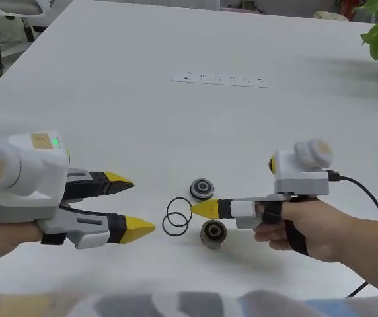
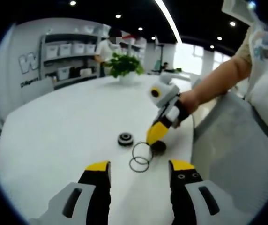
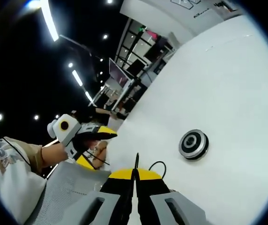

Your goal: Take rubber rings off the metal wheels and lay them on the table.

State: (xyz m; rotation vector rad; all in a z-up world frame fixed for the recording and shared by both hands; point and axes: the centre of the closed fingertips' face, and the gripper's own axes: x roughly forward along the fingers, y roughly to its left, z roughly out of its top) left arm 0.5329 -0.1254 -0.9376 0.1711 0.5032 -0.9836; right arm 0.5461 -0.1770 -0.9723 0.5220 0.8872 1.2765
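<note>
White bench (image 1: pixel 176 132), lower centre: right hand-held gripper (image 1: pixel 199 209) pinches a rubber ring (image 1: pixel 179 210); left hand-held gripper (image 1: pixel 140 205) spread. Release low, flat beside second ring (image 1: pixel 174 226), clear of metal wheels (image 1: pixel 202 189).

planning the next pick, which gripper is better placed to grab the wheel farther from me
Left, probably. The left gripper is open, empty and aimed at the far wheel; the right gripper is shut, apparently on a rubber ring.
</note>
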